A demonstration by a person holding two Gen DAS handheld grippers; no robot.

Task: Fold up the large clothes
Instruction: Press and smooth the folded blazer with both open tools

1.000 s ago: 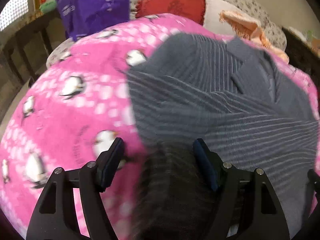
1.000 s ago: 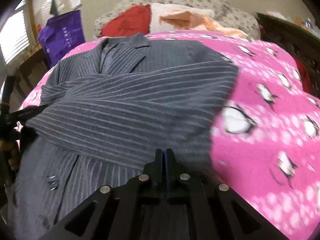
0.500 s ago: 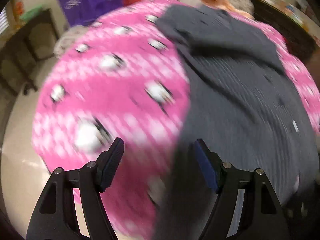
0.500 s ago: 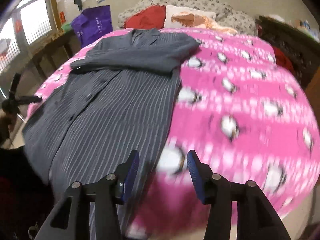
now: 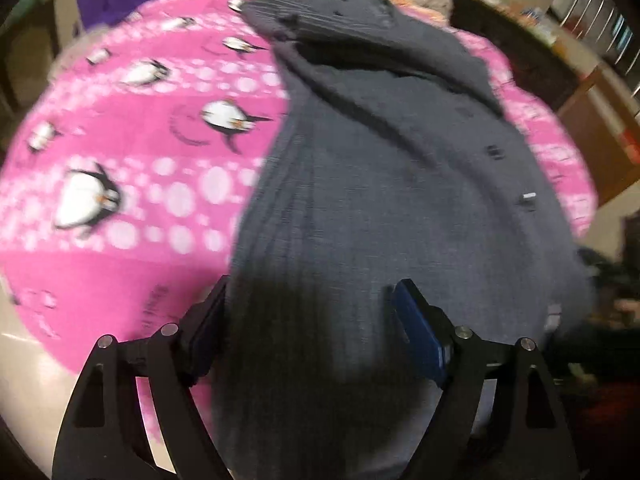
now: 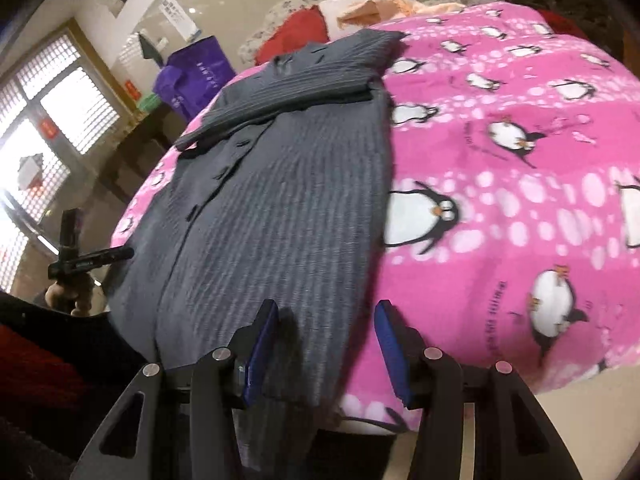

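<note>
Sleeves lie folded across the striped coat (image 6: pixel 280 184). Left gripper (image 5: pixel 308 320) is opening, right gripper (image 6: pixel 324 344) released, both over its hem. Next, grab it and fold up.

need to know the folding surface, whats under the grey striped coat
The grey striped coat lies on a pink penguin blanket, which shows around it on both sides. What the blanket covers beneath the coat cannot be seen.

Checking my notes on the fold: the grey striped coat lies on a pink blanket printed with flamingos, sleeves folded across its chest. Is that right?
Not quite. The pink blanket is printed with penguins, not flamingos; the right wrist view shows them clearly. The rest holds: the grey striped coat lies on it with its sleeves folded across the chest.
</note>
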